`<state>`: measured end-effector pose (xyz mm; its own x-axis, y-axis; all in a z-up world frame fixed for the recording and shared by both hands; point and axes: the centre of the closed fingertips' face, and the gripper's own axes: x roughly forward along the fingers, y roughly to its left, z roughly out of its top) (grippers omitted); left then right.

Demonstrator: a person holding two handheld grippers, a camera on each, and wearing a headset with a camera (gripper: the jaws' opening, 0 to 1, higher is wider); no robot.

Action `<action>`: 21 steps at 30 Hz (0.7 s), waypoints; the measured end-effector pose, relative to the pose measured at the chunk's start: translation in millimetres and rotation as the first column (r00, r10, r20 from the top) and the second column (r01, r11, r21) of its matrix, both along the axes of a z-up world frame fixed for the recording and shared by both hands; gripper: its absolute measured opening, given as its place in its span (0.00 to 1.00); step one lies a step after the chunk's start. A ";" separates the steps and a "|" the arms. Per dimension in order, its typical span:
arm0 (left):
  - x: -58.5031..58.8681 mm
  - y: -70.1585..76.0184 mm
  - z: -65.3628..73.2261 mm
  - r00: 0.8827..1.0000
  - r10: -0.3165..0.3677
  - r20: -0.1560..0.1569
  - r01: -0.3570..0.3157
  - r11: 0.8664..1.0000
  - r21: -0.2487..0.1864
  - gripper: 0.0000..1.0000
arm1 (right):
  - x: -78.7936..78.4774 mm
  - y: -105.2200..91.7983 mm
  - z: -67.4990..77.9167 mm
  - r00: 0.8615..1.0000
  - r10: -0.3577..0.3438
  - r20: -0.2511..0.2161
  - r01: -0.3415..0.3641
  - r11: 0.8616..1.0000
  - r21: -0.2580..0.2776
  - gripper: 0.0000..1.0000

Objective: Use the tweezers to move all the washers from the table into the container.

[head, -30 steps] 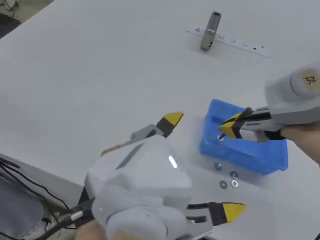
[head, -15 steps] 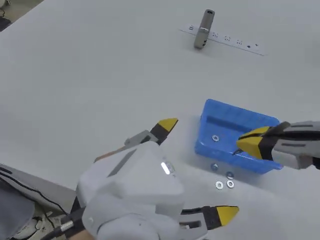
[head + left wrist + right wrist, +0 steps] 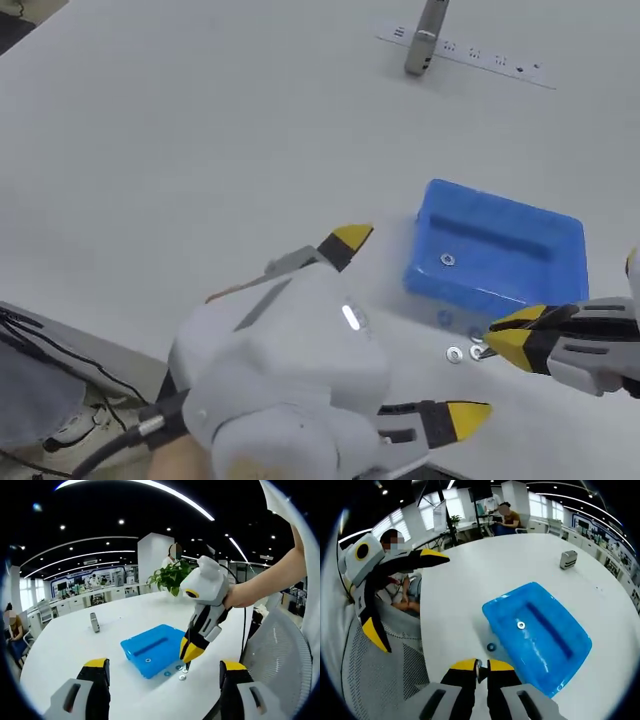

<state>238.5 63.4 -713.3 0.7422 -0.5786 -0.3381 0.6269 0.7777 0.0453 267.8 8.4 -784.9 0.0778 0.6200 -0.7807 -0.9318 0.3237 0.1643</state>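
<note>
Right gripper view, claw (image 3: 481, 665) seemingly pinching tweezers (image 3: 478, 670), washer (image 3: 521, 625) in container (image 3: 555, 652)

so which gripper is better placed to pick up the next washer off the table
Right. The right gripper is shut on the tweezers, tips right by the loose washers beside the blue container. The left gripper is open, holds nothing, and sits farther back.

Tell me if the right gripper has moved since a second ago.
Yes. The right gripper, shut on tweezers, was over the container; now it has pulled back off its near edge, down by the loose washers.
</note>
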 end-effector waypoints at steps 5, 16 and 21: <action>-0.3 -0.6 -1.1 1.000 -0.002 -0.001 0.002 1.000 0.013 0.93 | 2.0 -1.3 -6.0 1.000 0.016 0.005 -0.016 1.000 -0.013 0.04; -0.6 -1.3 -4.1 1.000 -0.006 -0.018 0.006 1.000 0.019 0.92 | -2.3 -1.2 -6.9 0.998 0.057 0.008 -0.056 0.998 -0.029 0.04; -1.0 -2.2 -4.0 1.000 -0.009 -0.018 0.009 1.000 0.016 0.92 | -3.6 -2.0 -6.8 0.997 0.072 0.022 -0.071 0.997 -0.039 0.04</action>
<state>237.5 61.2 -717.4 0.7307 -0.5795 -0.3609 0.6348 0.7713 0.0467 264.1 6.5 -791.7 0.0531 0.5944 -0.8024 -0.9561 0.2620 0.1309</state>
